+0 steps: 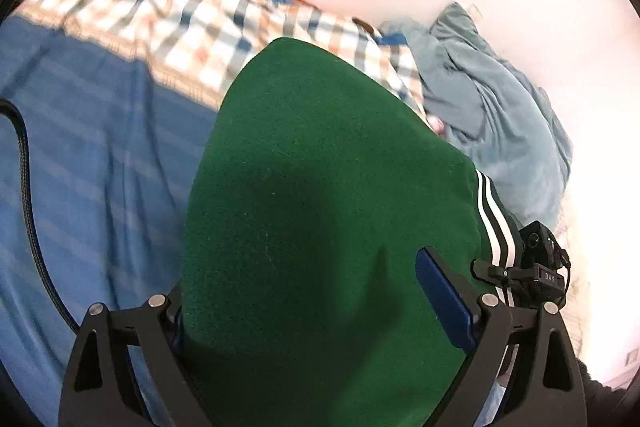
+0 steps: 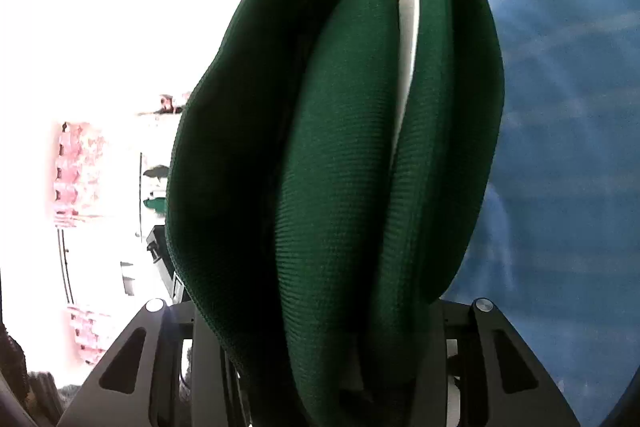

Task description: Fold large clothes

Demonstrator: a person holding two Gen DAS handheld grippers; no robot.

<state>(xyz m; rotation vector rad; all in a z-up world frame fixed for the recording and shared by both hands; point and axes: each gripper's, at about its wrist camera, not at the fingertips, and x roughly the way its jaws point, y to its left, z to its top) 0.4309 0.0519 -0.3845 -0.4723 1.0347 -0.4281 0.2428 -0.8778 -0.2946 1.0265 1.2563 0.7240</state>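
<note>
Above the bed (image 1: 80, 155) we've got both grippers' fingers (image 1: 444, 299) clamped on the green garment (image 1: 320, 207) — left gripper (image 1: 320, 315), right gripper (image 2: 320, 347) — lifting it clear to fold.

Support surface: a bed covered by a blue sheet (image 1: 92, 163) with faint paler stripes, lying fairly flat with soft creases; the same blue cloth fills the right side of the right wrist view. Lying on it toward the far side, a checked cloth (image 1: 168, 15) in white, orange and dark blue, spread out and rumpled. Just beside it, to the right, a crumpled grey-blue garment (image 1: 496, 115) in a heap, its edge touching the checked cloth.
</note>
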